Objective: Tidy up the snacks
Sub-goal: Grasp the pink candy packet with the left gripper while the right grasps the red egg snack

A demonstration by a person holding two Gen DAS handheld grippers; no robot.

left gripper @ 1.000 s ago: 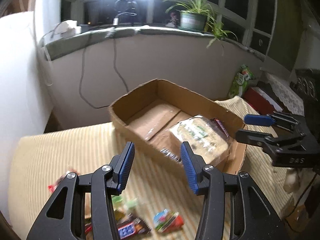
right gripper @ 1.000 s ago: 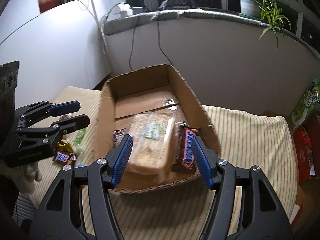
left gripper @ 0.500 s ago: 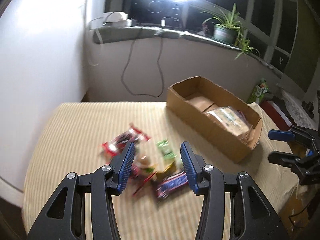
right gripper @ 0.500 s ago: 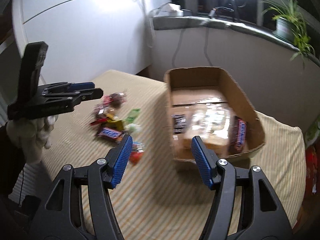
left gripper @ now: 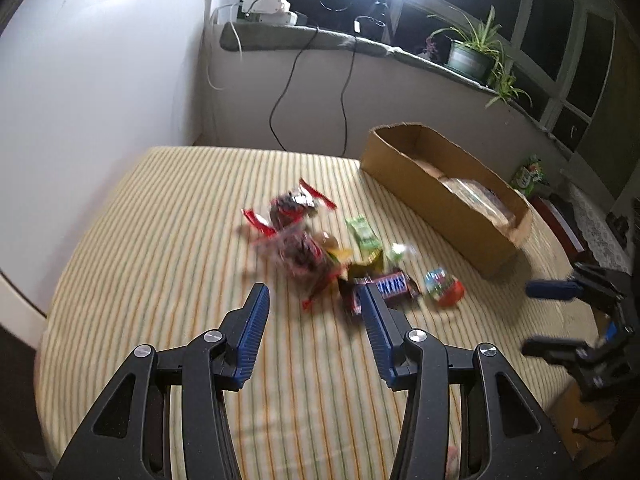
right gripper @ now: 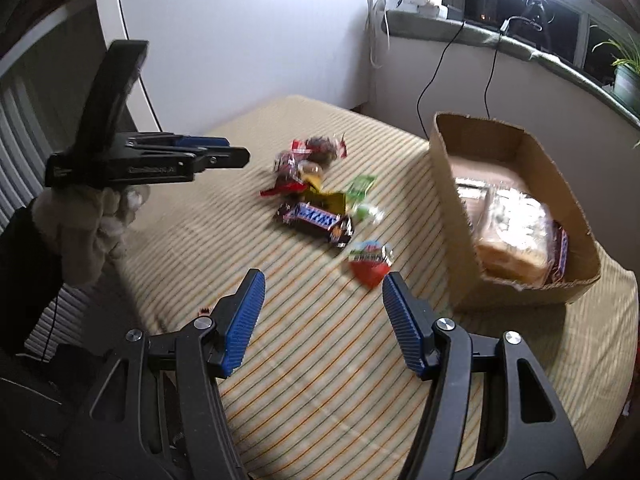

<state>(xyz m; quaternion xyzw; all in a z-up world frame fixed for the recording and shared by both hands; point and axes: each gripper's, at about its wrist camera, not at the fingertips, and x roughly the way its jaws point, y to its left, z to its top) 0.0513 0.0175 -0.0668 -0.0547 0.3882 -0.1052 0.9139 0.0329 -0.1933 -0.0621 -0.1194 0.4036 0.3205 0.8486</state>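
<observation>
A loose heap of snacks lies mid-table on the striped cloth: a Snickers bar [left gripper: 390, 286] [right gripper: 316, 218], a red egg-shaped pack [left gripper: 444, 292] [right gripper: 370, 262], a green packet [left gripper: 362, 234] [right gripper: 360, 186] and red-wrapped sweets [left gripper: 292, 210] [right gripper: 316, 148]. A cardboard box [left gripper: 436, 204] [right gripper: 452, 196] to the right holds a clear-wrapped cake [right gripper: 512, 232] and a bar. My left gripper [left gripper: 316, 328] [right gripper: 232, 152] hovers open short of the heap, nothing between its blue pads. My right gripper [right gripper: 322, 320] [left gripper: 532, 316] is open and empty too, just short of the red pack.
A white wall borders the table's far left. A grey sill [left gripper: 320, 38] behind carries cables, a charger and a potted plant [left gripper: 472, 56]. A gloved hand [right gripper: 86, 224] holds the left gripper. A green bag [left gripper: 530, 174] stands beyond the box.
Both grippers swung left, away from over the box, to face the snack heap on the cloth. Their jaws kept the same width and stayed empty.
</observation>
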